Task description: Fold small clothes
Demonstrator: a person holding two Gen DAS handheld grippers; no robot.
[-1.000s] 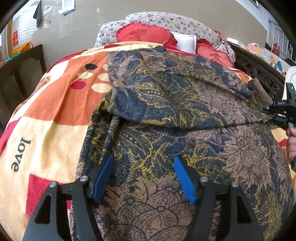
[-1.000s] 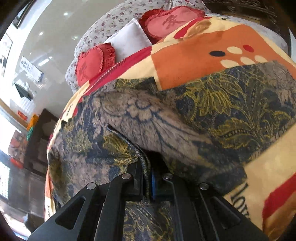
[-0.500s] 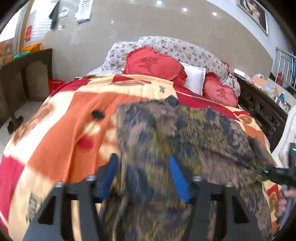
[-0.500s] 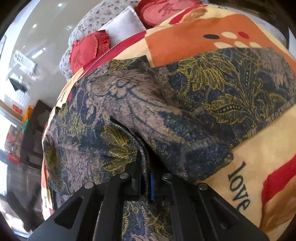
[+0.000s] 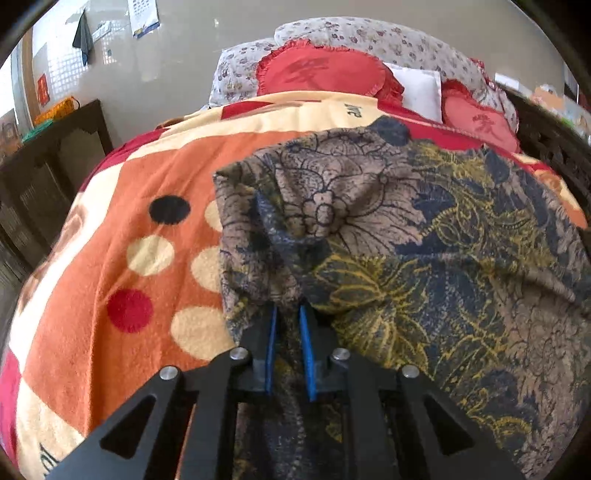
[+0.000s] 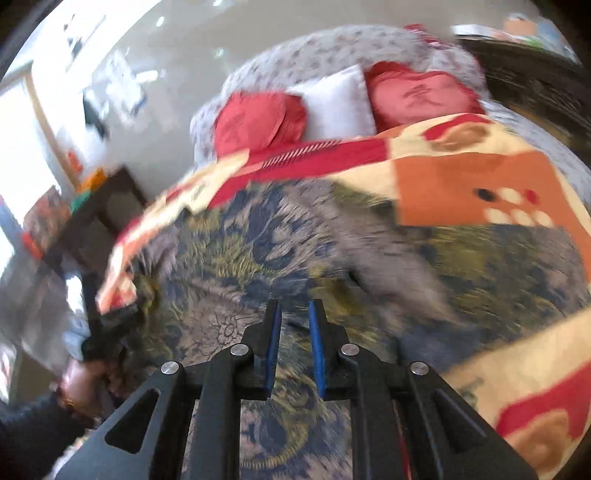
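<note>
Pinching the floral garment [image 5: 424,258], left gripper [image 5: 287,314] fingers clenched, right gripper [image 6: 294,308] fingers parted, view blurred

A bed fills the room's middle, spread with an orange, cream and red blanket [image 5: 155,229] with big dots. At its head lie two red frilled cushions [image 5: 321,72] and a white pillow [image 5: 419,86] against a flowered bolster [image 5: 369,35]. Behind stands a glossy pale wall [image 5: 177,62] — a calendar [image 5: 144,16] and a dark cloth [image 5: 82,37] hang there. A dark wooden cabinet [image 5: 44,173] stands left; daylight enters through a window [image 6: 22,147].
</note>
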